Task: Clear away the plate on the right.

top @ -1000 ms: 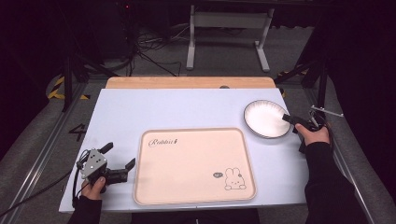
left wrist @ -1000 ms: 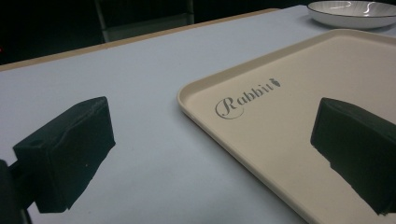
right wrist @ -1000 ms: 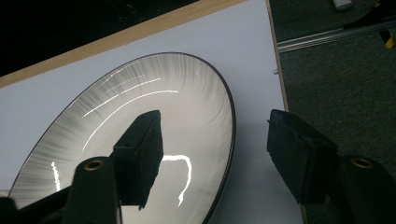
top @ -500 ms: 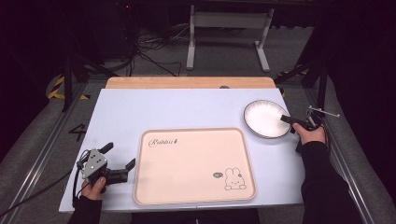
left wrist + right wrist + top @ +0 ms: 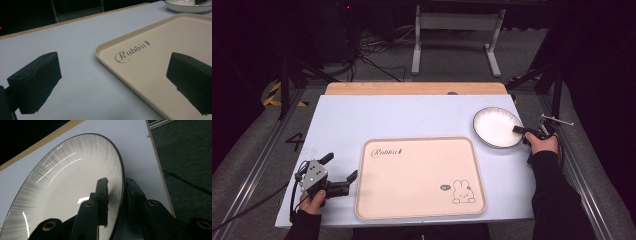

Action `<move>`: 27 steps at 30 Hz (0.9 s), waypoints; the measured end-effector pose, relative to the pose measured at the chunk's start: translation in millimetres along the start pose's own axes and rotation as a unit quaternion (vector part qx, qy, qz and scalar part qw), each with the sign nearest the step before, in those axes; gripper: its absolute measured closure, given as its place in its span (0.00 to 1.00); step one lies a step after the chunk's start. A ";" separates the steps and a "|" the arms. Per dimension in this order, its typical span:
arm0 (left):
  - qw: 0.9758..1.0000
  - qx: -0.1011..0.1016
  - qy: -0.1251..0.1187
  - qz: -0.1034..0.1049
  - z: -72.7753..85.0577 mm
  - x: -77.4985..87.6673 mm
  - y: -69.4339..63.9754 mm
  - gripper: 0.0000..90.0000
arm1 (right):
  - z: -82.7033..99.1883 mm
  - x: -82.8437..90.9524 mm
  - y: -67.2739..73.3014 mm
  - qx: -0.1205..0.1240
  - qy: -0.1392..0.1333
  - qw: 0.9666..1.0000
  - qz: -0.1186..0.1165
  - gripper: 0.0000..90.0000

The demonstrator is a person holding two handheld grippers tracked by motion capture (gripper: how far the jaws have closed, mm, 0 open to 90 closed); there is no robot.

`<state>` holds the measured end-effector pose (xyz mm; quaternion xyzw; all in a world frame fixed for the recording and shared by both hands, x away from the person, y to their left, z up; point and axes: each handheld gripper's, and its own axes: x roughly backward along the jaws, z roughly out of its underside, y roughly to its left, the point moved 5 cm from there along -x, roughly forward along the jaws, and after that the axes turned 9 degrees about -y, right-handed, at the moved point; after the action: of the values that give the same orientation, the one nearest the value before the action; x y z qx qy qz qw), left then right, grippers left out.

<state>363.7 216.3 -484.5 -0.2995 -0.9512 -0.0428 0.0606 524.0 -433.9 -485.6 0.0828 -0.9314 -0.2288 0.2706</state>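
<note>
A white plate with a dark rim (image 5: 494,125) lies on the table at the right, beyond the tray's far right corner. My right gripper (image 5: 518,130) reaches it from the right. In the right gripper view the plate (image 5: 70,182) has its rim between the two jaws, one inside the bowl and one outside, and the right gripper (image 5: 116,182) is shut on that rim. A beige tray (image 5: 422,180) with a rabbit print sits in the middle. My left gripper (image 5: 341,166) rests open at the tray's left edge, holding nothing (image 5: 112,82).
The pale blue table top (image 5: 362,120) has a wooden strip along its far edge. Metal rails run along both sides. The tray (image 5: 160,45) carries the word Rabbit near its corner, and the plate (image 5: 185,6) shows beyond it.
My right gripper has moved left onto the plate's rim. The left gripper and the tray have stayed still.
</note>
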 end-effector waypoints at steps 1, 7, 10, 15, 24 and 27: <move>1.000 0.003 0.000 -0.001 0.1 -0.2 -0.6 0.00 | 0.1 0.1 0.2 0.000 0.000 1.000 0.002 0.84; 1.000 0.001 0.001 -0.002 0.2 -0.4 -1.1 0.00 | -0.2 0.5 -0.1 -0.020 -0.001 1.000 0.007 0.87; 1.000 0.000 0.001 -0.002 0.2 -0.5 -1.1 0.00 | -0.7 1.3 -1.4 -0.051 0.000 0.999 0.004 0.90; 1.000 0.001 0.001 -0.002 0.2 -0.5 -1.1 0.00 | -1.0 3.4 -2.5 -0.090 0.006 0.996 0.004 0.92; 1.000 0.000 0.001 -0.003 0.1 -0.1 -1.0 0.00 | -1.9 6.9 0.3 -0.117 0.007 0.993 0.020 0.93; 1.000 -0.001 0.001 -0.004 0.1 0.0 -1.0 0.00 | -2.2 7.8 1.5 -0.116 0.004 0.993 0.023 0.94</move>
<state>363.1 215.5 -484.6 -0.2961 -0.9522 -0.0441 0.0613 518.6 -435.6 -479.6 0.0302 -0.8990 -0.3290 0.2876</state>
